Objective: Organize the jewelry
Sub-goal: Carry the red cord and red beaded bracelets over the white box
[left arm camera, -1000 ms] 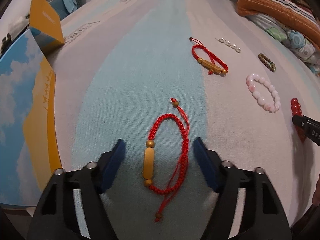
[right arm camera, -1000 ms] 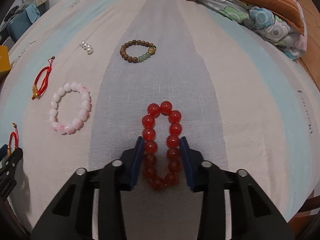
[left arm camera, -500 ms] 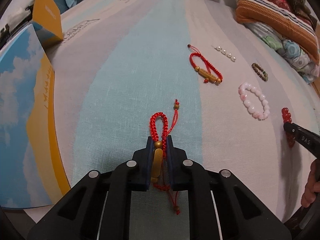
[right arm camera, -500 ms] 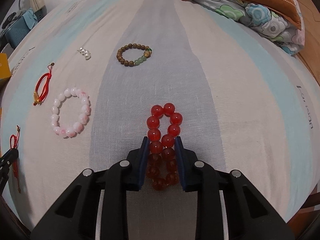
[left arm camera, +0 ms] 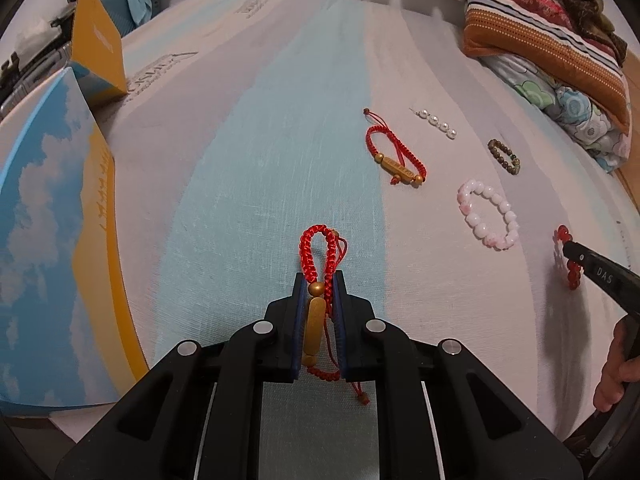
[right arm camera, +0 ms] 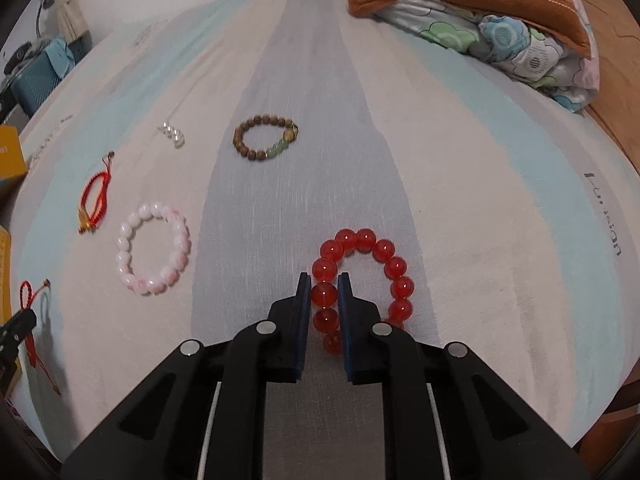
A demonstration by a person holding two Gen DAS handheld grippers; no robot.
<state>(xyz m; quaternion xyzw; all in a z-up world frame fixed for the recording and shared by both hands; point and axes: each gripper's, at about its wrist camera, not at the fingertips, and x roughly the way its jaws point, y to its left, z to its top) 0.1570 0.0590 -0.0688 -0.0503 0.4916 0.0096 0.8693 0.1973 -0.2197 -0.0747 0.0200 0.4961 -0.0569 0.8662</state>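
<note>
box: big flat sky-print cardboard box with a yellow band (left arm camera: 52, 220) sits at the far left edge of the striped bed sheet (left arm camera: 260, 160), a smaller yellow-and-blue box (left arm camera: 96, 60) behind it. My guess is that's where the jewelry goes, can't be sure though.

left gripper: the left gripper (left arm camera: 318, 280) has its fingers clenched on the red braided cord bracelet with the long gold tube bead (left arm camera: 320, 280). The tube bead runs lengthwise between the fingers, the braided loop pokes out ahead of the tips and a knotted tail hangs out behind. Looks slightly raised off the sheet, hard to say.

key relation: the big box is off to the left of this gripper, so it's the left hand that's nearer to it. Next move is probably a carry sideways to the left, keeping the loose tail from snagging.

still lying loose: second red cord bracelet with a gold bar (left arm camera: 396, 160), short string of white pearls (left arm camera: 436, 122), pink-and-white bead bracelet (right arm camera: 154, 248), brown wooden bead bracelet with green stones (right arm camera: 266, 140). All well apart from each other.

right gripper: the right gripper (right arm camera: 324, 280) is closed on the left side of the glossy red round-bead bracelet (right arm camera: 360, 272), one strand only; the rest of the ring bulges out past the right finger.

pillows: striped orange pillow on a floral quilt (right arm camera: 500, 32), far right corner, out of the way.
</note>
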